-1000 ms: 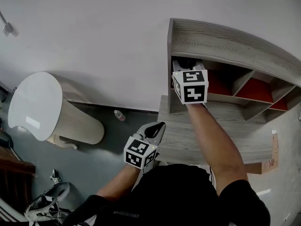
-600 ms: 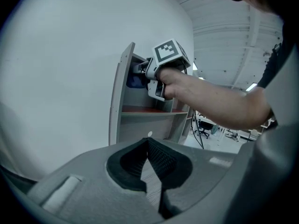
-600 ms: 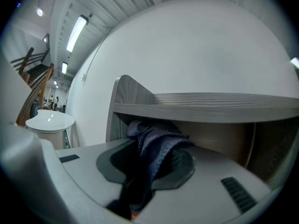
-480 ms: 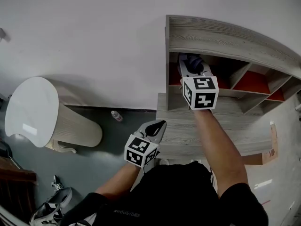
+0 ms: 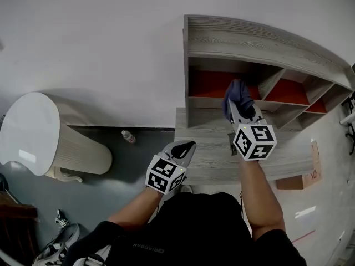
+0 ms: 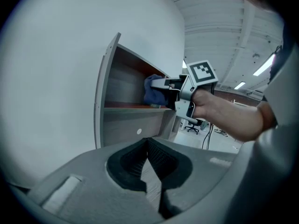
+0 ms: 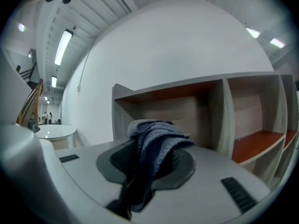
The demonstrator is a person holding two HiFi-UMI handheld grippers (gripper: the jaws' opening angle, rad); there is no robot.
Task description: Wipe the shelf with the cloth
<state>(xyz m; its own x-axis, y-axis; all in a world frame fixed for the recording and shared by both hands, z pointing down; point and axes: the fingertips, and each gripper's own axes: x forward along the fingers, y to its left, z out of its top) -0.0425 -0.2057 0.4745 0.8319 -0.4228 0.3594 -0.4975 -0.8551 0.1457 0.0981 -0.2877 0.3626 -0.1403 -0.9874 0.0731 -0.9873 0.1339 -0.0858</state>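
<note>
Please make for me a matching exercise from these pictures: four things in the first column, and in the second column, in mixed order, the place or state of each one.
1. cloth
2. left gripper
3. round white table
4. small bottle

A. on the floor near the wall
B. jaws together, holding nothing
C. clamped in the jaws of the right gripper, in front of the shelf
D. at the far left of the head view

Pairs: 1-C, 2-B, 3-D, 4-A.
</note>
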